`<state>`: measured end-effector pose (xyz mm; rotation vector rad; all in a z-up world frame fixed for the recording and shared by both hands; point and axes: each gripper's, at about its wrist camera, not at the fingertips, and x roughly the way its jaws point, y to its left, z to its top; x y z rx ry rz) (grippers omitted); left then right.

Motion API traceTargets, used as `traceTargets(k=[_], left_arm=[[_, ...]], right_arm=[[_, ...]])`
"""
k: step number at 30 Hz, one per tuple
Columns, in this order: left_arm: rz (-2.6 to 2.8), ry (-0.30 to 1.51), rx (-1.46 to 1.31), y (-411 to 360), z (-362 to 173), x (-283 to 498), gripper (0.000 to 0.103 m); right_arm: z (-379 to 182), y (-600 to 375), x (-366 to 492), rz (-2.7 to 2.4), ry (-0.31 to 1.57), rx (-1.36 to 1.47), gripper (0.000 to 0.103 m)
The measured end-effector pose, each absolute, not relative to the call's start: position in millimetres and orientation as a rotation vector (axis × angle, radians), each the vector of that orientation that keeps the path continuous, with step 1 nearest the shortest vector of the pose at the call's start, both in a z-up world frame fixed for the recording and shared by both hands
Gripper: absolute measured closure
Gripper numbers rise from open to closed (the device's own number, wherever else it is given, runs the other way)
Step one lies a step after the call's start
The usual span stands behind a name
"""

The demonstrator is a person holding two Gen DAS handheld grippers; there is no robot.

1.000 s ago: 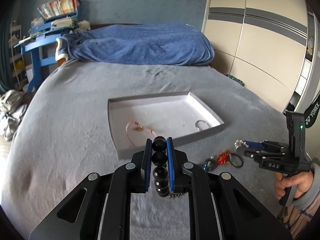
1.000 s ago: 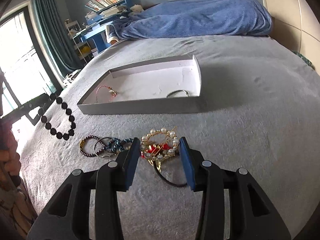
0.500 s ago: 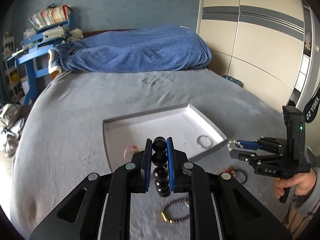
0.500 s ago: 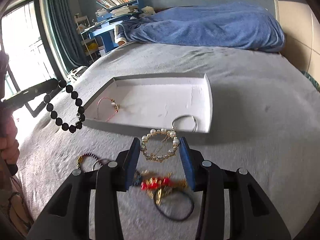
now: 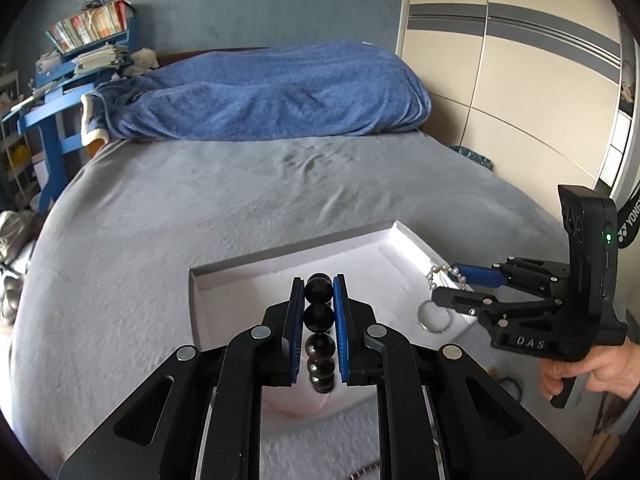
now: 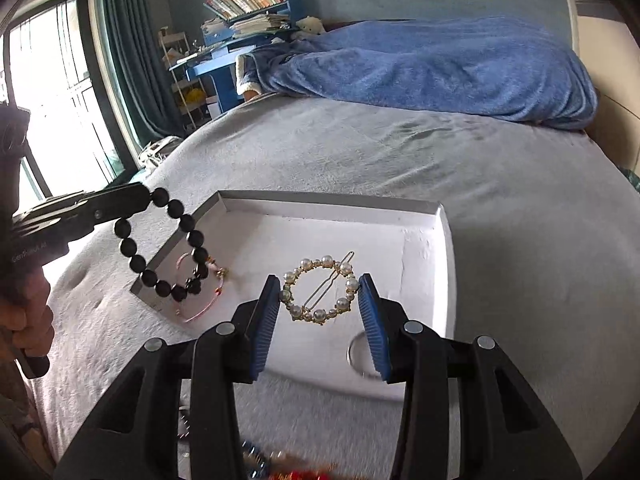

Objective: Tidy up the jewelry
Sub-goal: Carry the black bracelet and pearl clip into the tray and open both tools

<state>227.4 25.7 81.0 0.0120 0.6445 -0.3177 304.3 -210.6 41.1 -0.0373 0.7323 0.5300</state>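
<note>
At the bottom centre of each wrist view a gripper grips jewelry: the left gripper [image 5: 319, 300] is clamped narrow on a black round-bead bracelet [image 5: 319, 312], while the right gripper [image 6: 320, 300] pinches a circular gold hair clip ringed with pearls [image 6: 320, 290] between half-spread pads. Past them, mid-frame, lies the shallow white cardboard tray [image 6: 436, 256] on the grey bedspread [image 6: 500, 208], holding a pink cord bracelet [image 6: 200, 308] and a thin silver ring [image 5: 434, 318]. A blue fleece blanket [image 5: 260, 100] fills the upper frame.

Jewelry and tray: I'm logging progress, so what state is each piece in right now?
Black bead bracelet: clamped in left gripper, dangling at the tray's edge.
Pearl hair clip: held in right gripper, above tray.
Pink cord bracelet: lying in tray.
Ring: lying in tray.
Tray: open, on bed.
</note>
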Motion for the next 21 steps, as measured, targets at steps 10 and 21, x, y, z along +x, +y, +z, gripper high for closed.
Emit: traceTargets(k=[10, 21], left_arm=[[-0.316, 0.694, 0.007, 21.2, 52.1, 275.2, 0.088], [-0.261, 0.792, 0.021, 27.5, 18.2, 293.9, 0.088]], right_arm=[[13.3, -180.1, 345.3, 0.537, 0.786, -0.101, 0.063], [-13.6, -169.9, 356.3, 0.516, 0.856, -0.158, 0.062]])
